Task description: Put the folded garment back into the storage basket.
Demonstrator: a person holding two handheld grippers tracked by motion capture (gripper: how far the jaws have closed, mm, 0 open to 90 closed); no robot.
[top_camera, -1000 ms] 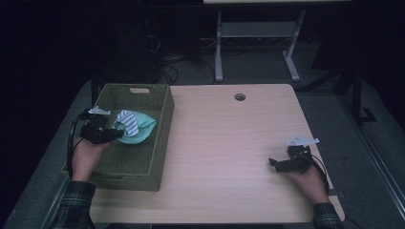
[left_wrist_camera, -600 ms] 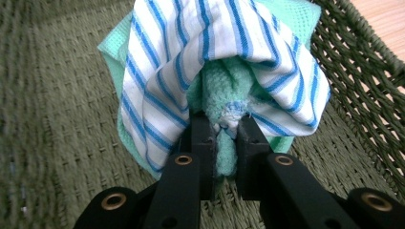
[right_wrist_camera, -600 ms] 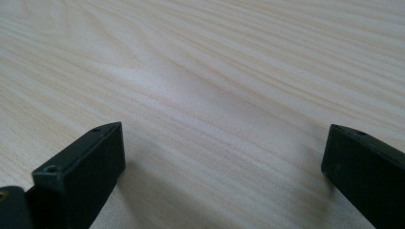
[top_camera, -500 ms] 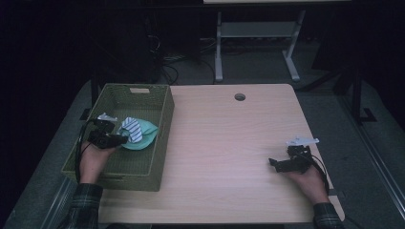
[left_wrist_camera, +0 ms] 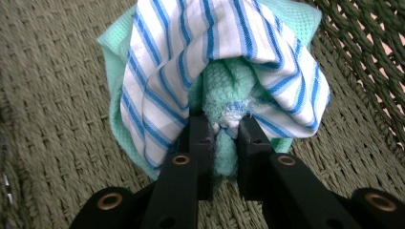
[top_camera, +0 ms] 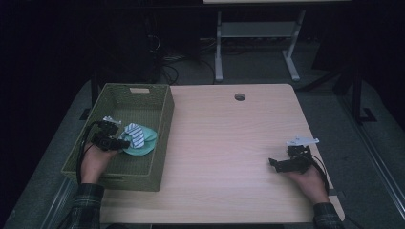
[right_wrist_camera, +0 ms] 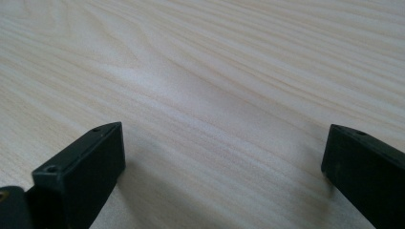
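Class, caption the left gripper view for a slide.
Left tongs pinch striped and green cloths inside a woven basket.

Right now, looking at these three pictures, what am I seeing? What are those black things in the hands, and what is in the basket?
A person sits at a pale wooden table, holding a black two-jaw gripper in each hand. One picture comes from a camera above the table; the other two come from cameras riding on the grippers, looking along their jaws. On the table's left stands a green woven basket. Inside it, the left gripper pinches a bunched mint-green cloth wrapped in a white cloth with blue stripes. The right gripper rests over bare wood, jaws wide apart, holding nothing.
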